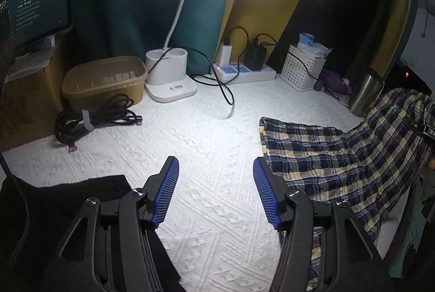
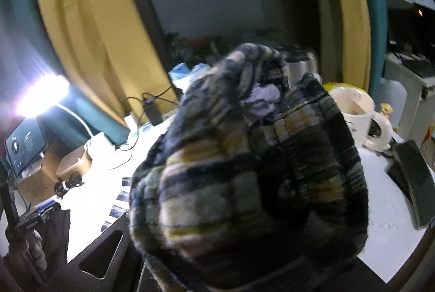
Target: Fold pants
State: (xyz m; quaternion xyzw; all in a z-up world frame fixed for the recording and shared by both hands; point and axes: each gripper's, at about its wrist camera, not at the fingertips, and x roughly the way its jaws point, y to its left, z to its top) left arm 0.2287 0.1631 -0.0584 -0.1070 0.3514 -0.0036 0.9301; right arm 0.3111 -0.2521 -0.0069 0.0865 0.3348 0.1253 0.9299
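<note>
The plaid pants [image 1: 339, 156], navy, white and yellow, lie on the white textured cloth [image 1: 204, 134] at the right, and their far end rises off the surface toward the upper right. My left gripper [image 1: 216, 191] is open and empty, hovering over bare cloth just left of the pants' edge. In the right wrist view, bunched plaid fabric [image 2: 244, 169] fills the middle and hides my right gripper's fingers. The pants are lifted there and the gripper seems shut on them.
A coiled black cable [image 1: 89, 123], a tan tub [image 1: 106, 79], a white lamp base [image 1: 171, 74], a power strip [image 1: 244, 71] and a white basket [image 1: 301, 68] line the back. A steel flask [image 1: 364, 93] stands right. A black garment [image 1: 68, 210] lies left. A cream mug [image 2: 361, 117] stands right.
</note>
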